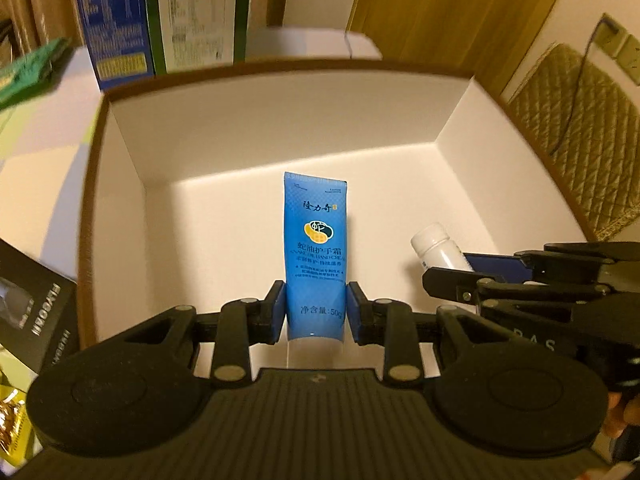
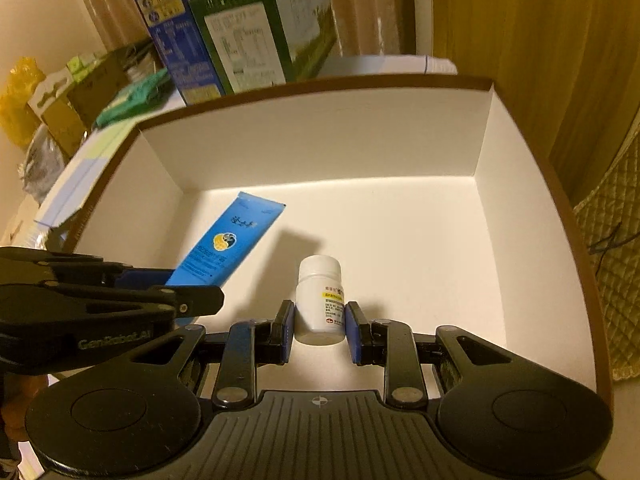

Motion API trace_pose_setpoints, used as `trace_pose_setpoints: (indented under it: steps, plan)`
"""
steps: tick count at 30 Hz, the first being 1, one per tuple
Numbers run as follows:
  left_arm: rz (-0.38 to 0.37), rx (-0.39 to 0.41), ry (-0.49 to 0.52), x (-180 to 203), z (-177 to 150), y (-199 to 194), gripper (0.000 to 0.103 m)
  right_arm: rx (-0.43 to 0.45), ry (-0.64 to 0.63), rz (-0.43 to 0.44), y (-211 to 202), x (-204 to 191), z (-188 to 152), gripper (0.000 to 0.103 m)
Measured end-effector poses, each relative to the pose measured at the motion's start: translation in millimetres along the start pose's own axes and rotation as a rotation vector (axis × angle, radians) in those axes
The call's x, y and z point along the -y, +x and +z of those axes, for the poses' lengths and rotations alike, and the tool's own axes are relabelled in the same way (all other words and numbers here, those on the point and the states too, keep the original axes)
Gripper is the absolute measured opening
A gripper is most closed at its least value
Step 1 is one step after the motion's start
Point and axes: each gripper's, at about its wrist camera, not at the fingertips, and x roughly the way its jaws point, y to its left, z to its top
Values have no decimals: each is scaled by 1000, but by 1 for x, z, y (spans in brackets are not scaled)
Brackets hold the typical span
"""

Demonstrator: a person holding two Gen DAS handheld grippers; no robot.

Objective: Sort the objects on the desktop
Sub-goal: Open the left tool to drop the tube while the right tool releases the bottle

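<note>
My left gripper (image 1: 316, 312) is shut on a blue hand cream tube (image 1: 316, 252) and holds it over the inside of a white box with a brown rim (image 1: 280, 132). My right gripper (image 2: 320, 328) is shut on a white pill bottle (image 2: 321, 300) and holds it over the same box (image 2: 320, 136), to the right of the tube (image 2: 228, 240). The bottle (image 1: 436, 246) and the right gripper (image 1: 452, 276) also show at the right of the left wrist view. The left gripper (image 2: 192, 286) shows at the left of the right wrist view.
Blue (image 2: 176, 36) and green (image 2: 260, 36) milk cartons stand behind the box. A green cloth (image 2: 132, 96) and cardboard boxes (image 2: 76, 96) lie at the far left. A black package (image 1: 36, 316) sits left of the box. A quilted chair (image 1: 580, 128) and wooden panel (image 1: 452, 12) are at right.
</note>
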Motion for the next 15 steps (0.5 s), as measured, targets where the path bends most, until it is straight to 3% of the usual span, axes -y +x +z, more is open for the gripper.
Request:
trace_pose_setpoints:
  steps: [7,15]
  plan:
    - [35,-75,9,3,7,19,27,-26,3,0,5,8,5,24]
    - [56,-79,43,5,9,17,27,-55,5,5,13,8,8,24]
